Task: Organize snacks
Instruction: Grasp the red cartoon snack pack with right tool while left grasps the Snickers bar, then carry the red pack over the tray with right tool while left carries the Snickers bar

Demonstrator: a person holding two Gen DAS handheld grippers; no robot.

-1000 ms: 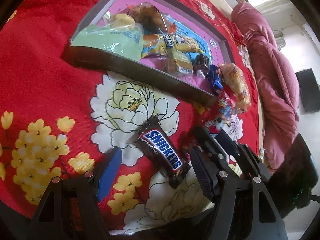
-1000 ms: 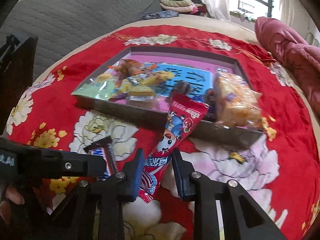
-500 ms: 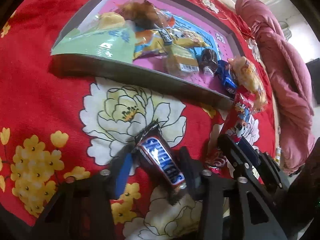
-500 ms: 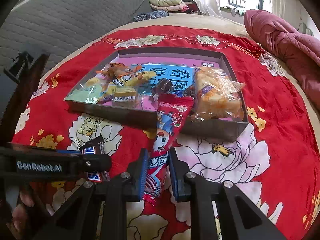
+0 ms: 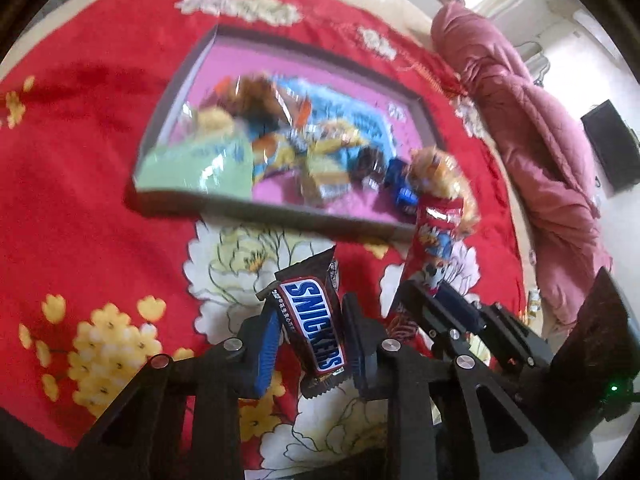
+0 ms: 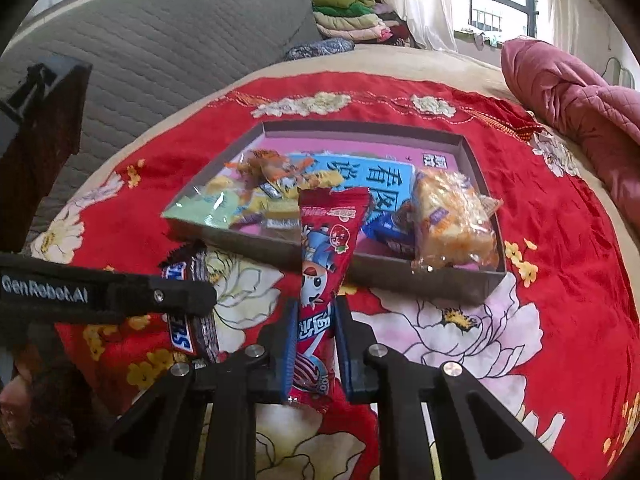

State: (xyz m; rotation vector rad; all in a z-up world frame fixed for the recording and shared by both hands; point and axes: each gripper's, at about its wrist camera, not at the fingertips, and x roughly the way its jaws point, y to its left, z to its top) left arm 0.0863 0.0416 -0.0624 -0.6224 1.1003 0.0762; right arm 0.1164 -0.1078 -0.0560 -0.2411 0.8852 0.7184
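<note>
Carrying: Snickers [image 5: 310, 330] pinched in left tongs [image 5: 310, 344], red packet [image 6: 320, 280] pinched in right tongs [image 6: 312, 344], both above the red bedspread [image 6: 560, 280] just before the tray [image 6: 400, 272] of snacks; next, likely, release over the tray.

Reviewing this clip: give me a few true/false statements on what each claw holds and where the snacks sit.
1. The left claw is shut on the Snickers bar. True.
2. The right claw is open and holds nothing. False: it is shut on the red snack packet.
3. The Snickers bar lies inside the shallow box. False: it is outside the box, over the red floral cloth.
4. The clear-wrapped cake sits at the box's right end. True.
5. The box holds no snacks. False: several wrapped snacks lie in it.
</note>
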